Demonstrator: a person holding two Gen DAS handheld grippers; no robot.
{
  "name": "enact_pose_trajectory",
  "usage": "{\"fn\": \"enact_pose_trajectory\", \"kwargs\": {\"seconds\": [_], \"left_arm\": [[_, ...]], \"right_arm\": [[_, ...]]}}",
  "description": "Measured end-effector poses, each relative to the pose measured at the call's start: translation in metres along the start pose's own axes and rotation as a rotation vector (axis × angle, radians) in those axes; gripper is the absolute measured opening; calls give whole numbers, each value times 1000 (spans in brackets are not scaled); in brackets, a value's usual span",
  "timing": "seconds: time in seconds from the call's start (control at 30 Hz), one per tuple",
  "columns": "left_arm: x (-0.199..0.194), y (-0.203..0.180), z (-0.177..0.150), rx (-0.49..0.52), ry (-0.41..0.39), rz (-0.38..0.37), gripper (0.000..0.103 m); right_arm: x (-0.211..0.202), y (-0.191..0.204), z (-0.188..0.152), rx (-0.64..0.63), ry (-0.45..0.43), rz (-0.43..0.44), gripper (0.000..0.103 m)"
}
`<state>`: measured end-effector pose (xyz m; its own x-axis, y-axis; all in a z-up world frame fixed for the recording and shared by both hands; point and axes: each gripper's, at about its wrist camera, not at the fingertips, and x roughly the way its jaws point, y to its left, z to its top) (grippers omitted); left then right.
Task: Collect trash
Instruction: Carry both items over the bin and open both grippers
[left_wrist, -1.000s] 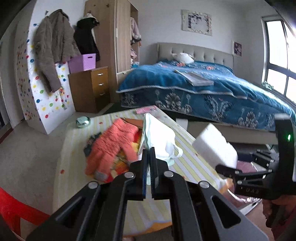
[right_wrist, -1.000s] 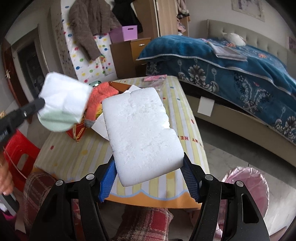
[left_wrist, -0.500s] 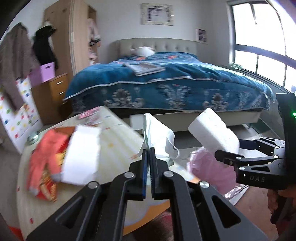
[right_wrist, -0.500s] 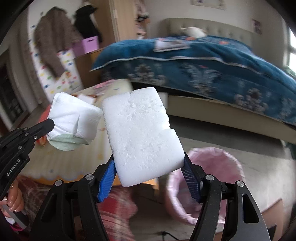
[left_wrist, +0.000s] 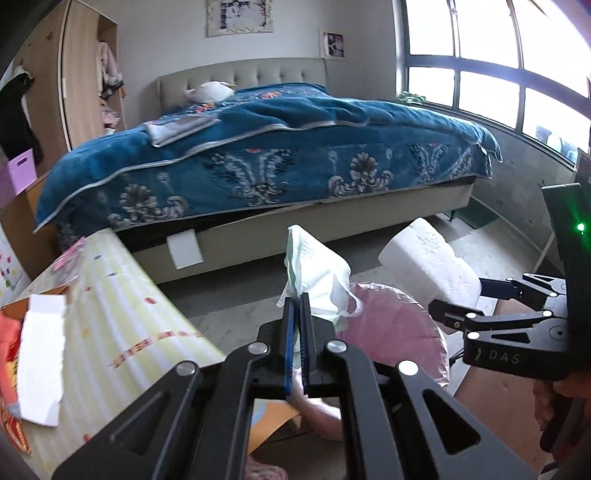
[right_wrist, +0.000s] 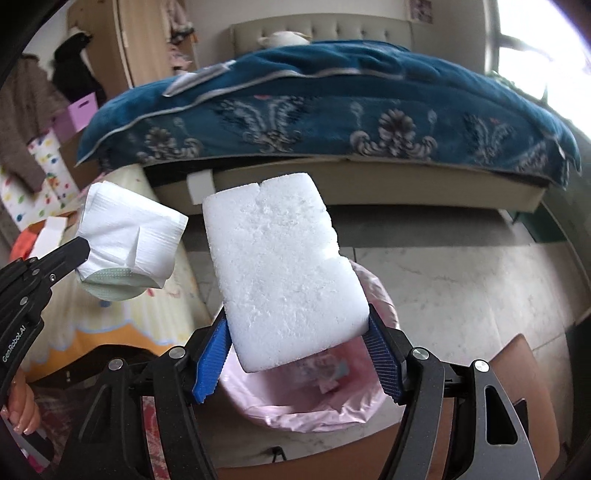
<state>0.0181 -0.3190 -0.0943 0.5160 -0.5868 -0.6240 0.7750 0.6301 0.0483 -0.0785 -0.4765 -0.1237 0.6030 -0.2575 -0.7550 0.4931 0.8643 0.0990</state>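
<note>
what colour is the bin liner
Pink; it shows best in the right wrist view.

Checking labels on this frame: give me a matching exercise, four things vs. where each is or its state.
Things:
1. white foam block
2. crumpled white tissue wad
3. pink-lined trash bin
4. torn white paper sheet

Places or states:
A. on the floor, below both grippers
B. clamped in the right gripper
C. lying on the yellow striped table
D. pinched in the left gripper

Pairs: 1-B, 2-D, 3-A, 4-C
</note>
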Motion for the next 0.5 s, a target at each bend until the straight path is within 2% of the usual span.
{"fn": "enact_pose_trajectory", "kwargs": {"seconds": [0.07,0.13,0.2,0.23,0.27,0.5], "left_arm": [[10,-5,4,3,7,-12,1],[20,-8,8,-4,14,-22,5],[26,-7,9,-13,34,-44,22],[27,-5,9,-14,41,-48,38],[28,-3,8,-14,45,-44,42],[12,24,-7,-63,82,8,42]], "right_arm": [[7,-6,1,13,4,-9,70],[15,-13,2,29,5,-14,77],[20,-17,3,41,14,-23,86],[21,-20,3,48,15,-30,86],[22,-21,3,52,18,-31,86],[13,-25,2,79,13,-18,86]]}}
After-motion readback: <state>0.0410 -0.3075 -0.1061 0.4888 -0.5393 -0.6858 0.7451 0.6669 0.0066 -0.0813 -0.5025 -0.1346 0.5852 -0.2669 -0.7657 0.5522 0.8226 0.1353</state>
